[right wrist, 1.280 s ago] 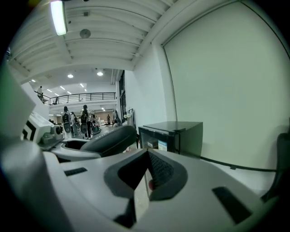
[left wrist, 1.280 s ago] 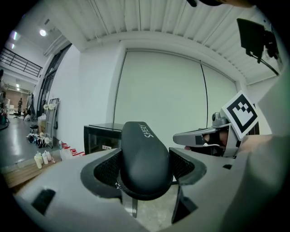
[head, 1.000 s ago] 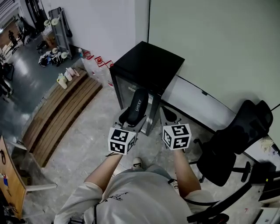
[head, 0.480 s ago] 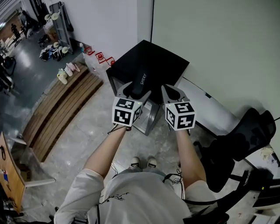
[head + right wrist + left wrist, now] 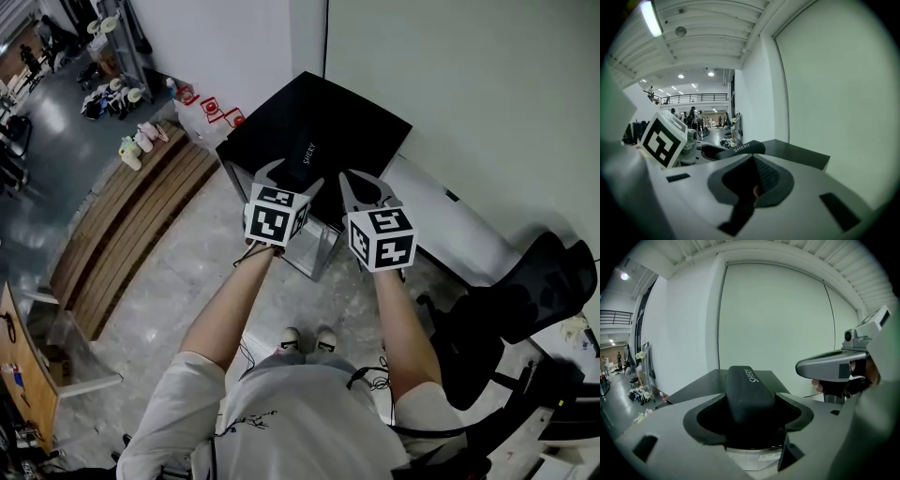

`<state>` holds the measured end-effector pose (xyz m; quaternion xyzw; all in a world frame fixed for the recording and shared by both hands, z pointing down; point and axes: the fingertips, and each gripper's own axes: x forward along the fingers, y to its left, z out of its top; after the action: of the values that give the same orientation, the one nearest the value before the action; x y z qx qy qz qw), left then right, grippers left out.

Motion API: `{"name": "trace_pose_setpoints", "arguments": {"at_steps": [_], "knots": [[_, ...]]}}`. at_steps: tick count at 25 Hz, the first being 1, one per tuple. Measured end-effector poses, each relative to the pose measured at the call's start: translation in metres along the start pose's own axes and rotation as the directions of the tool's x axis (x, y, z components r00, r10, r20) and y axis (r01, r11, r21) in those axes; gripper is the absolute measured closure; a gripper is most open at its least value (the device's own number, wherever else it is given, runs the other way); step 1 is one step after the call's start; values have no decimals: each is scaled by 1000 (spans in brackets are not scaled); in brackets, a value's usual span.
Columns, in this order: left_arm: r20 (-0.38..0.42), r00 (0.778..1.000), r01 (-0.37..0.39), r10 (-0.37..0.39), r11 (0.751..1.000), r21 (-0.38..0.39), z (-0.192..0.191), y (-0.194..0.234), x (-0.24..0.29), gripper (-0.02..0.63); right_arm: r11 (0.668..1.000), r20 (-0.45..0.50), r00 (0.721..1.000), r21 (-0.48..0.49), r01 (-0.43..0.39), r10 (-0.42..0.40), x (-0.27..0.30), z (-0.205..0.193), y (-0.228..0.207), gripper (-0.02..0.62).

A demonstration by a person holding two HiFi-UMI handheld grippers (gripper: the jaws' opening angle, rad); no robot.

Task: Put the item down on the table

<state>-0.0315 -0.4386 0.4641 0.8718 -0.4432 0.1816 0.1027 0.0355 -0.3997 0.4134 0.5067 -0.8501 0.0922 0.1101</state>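
The person's left gripper [image 5: 293, 179] is clamped on one end of a black case [image 5: 306, 157], which sticks out forward over the top of a black cabinet [image 5: 370, 127] set against a pale wall. From above, whether the case touches the top is unclear; it seems to hang just over it. The right gripper [image 5: 360, 190] hovers just beside it, jaws together on nothing. The case sits near the cabinet's front edge, so letting go while it is tilted or too high could send it sliding to the floor.
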Motion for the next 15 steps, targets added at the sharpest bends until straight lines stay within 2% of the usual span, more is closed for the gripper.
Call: {"name": "trace_pose_setpoints", "arguments": {"at_steps": [15], "knots": [[-92,996,10,-4,998,65,-16,1,30,268,1000,-11,1000,14,-16,16,20,-6,-15,594]]}}
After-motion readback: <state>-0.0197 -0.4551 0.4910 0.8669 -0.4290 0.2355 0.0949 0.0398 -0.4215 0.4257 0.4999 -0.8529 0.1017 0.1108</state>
